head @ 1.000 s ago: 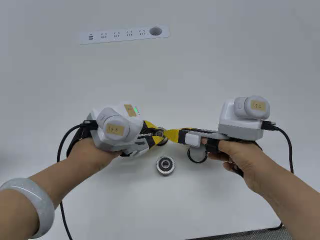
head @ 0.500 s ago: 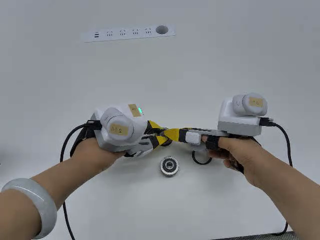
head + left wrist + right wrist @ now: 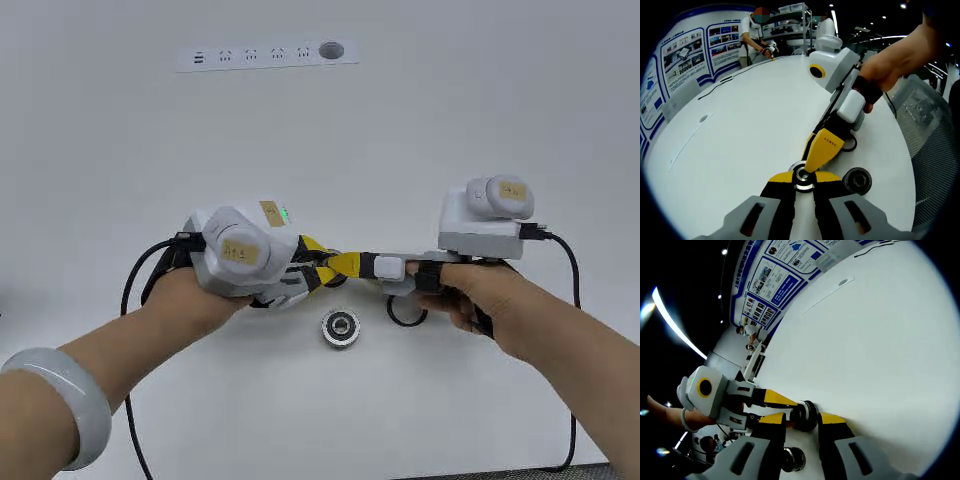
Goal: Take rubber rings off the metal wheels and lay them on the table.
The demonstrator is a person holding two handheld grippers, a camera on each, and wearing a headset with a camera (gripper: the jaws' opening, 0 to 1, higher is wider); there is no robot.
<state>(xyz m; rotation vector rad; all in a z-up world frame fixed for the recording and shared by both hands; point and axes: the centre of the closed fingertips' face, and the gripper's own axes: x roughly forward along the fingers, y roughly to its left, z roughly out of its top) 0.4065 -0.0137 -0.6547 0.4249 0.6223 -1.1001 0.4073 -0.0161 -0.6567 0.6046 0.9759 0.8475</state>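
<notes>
1. Not much is different from a moment ago. The left gripper (image 3: pixel 322 268) and the right gripper (image 3: pixel 346 265) still meet tip to tip above the white table (image 3: pixel 450 120). The power strip (image 3: pixel 268 54) sits a bit higher in the head view, but that is just the head moving.
2. The loose wheel (image 3: pixel 341 328) and the black rubber ring (image 3: pixel 398 322) lie on the table where they were, just below the grippers.
3. The left gripper's jaws are squeezed on the held wheel (image 3: pixel 802 176), one yellow tip on each side of it.
4. The right gripper's jaws stand one on each side of the same wheel, very close to it. I cannot tell if they are pinching it or only near it.
5. In the left gripper view one yellow jaw of the right gripper lies over part of the held wheel and hides it.
6. The right hand (image 3: pixel 470 295) covers part of the rubber ring, so only a curved piece shows.
7. The held wheel is small and round, with a dark rim and a shiny metal middle. The loose wheel looks the same and lies flat.
8. The rubber ring is thin and black. The table is smooth and plain.
9. Both grippers have white bodies, black jaws and yellow tips. Black cables (image 3: pixel 135 290) run back from them.
</notes>
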